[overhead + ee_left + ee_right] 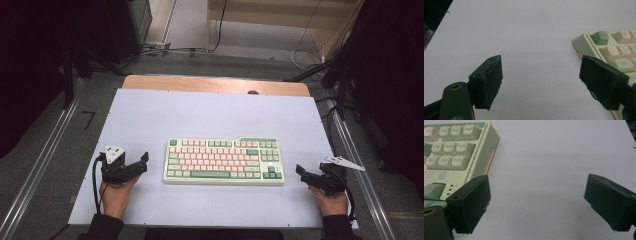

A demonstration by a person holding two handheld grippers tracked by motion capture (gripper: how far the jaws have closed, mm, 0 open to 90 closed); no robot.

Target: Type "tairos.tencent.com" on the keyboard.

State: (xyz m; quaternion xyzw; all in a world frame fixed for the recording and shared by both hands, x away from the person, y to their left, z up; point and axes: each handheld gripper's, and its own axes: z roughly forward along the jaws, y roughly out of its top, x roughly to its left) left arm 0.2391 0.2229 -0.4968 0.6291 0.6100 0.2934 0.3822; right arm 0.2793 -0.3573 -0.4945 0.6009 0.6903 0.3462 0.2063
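A cream, green and pink keyboard (223, 160) lies flat in the middle of the white table sheet (210, 117). My left gripper (141, 161) rests on the sheet just left of the keyboard, held by a hand, its jaws wide open around nothing. In the left gripper view the gripper (541, 82) spans bare sheet, and the keyboard's top left corner (599, 41) sits by the right jaw. My right gripper (301, 171) rests right of the keyboard, open and holding nothing. The right gripper view puts the gripper (537, 205) beside the keyboard's right end (461, 152).
A wooden table edge (215, 84) runs along the back of the sheet. Metal rails (40, 165) flank both sides of the table. Cables (165, 49) and dark stands sit on the floor beyond. A cable (94, 182) trails from the left gripper.
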